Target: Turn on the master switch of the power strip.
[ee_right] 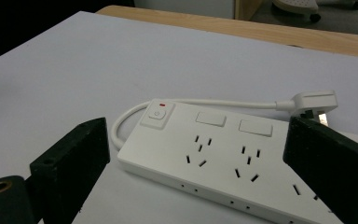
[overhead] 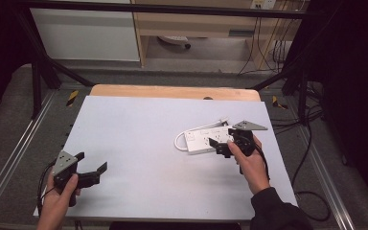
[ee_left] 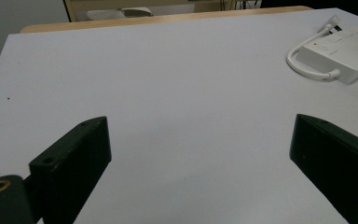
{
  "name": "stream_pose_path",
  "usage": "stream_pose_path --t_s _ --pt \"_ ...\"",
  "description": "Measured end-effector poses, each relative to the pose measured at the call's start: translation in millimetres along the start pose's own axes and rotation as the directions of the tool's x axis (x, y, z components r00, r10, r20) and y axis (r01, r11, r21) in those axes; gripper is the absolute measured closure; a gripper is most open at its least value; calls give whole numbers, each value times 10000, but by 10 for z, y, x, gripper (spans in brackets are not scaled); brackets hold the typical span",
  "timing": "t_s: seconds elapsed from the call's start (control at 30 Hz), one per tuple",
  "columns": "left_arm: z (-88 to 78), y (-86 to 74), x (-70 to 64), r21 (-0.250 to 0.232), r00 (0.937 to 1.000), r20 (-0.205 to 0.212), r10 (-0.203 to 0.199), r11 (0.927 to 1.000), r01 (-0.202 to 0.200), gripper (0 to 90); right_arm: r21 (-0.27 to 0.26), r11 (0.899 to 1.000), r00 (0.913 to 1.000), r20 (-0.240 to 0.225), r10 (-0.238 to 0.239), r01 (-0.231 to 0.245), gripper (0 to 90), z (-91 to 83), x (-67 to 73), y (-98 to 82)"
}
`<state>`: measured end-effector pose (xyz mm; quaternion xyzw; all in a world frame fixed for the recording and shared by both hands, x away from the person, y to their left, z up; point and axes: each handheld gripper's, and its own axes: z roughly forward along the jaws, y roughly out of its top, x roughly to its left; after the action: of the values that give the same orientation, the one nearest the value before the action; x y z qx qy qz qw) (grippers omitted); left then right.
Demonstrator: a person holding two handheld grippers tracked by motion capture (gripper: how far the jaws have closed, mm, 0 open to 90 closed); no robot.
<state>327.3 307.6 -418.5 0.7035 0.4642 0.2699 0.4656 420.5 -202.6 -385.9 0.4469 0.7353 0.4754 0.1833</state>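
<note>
White plastic is what the work turns on, but begin at the left: the left tongs [overhead: 92,170] hang near the bench's [overhead: 139,143] near left corner, jaws spread wide with nothing between them, held by the person's left hand [overhead: 57,199] well apart from anything. They look idle, and my judgement is that they should stay there unless the strip needs steadying. Moving right, the white power strip [overhead: 206,140] lies flat toward the right edge of the bench, about midway between the near and far edges, its short cable [ee_right: 121,123] looping round from the switch end to the plug [ee_right: 313,101] on its far side. The right tongs [overhead: 219,146] are over its near side, jaws apart; in the right gripper view the strip's body sits between the two black jaws, not yet pinched. To take it well, I would lower squarely so both jaws meet the long side walls, close across the narrow width rather than over the red-marked switch [ee_right: 157,113], and keep clear of the cable loop, since smooth plastic may slip or pivot if caught near one end.
</note>
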Motion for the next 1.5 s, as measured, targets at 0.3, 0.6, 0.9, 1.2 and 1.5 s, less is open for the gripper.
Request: stream_pose_path --t_s 0.3,0.6,0.9,1.2,1.5 --pt "-4 -1 -2 12 10000 10 -1 10000 1 54 -378 9993 10000 39 -18 19 84 -209 -56 -41" --pt "-15 -4 -5 29 10000 -20 -9 10000 9 54 -499 9987 9999 147 -78 85 73 -358 -113 -123" --pt "-25 -6 -5 50 10000 10 5 10000 -5 54 -681 9975 9990 395 200 -173 62 -501 -223 -268" --pt "-29 -9 -12 102 10000 16 -10 9999 9 54 -799 9967 9964 823 189 -123 56 -634 -341 -422" --pt "-36 -11 -16 93 10000 29 -29 10000 28 54 -910 9957 9935 1107 270 -170 56 -706 -407 -594"
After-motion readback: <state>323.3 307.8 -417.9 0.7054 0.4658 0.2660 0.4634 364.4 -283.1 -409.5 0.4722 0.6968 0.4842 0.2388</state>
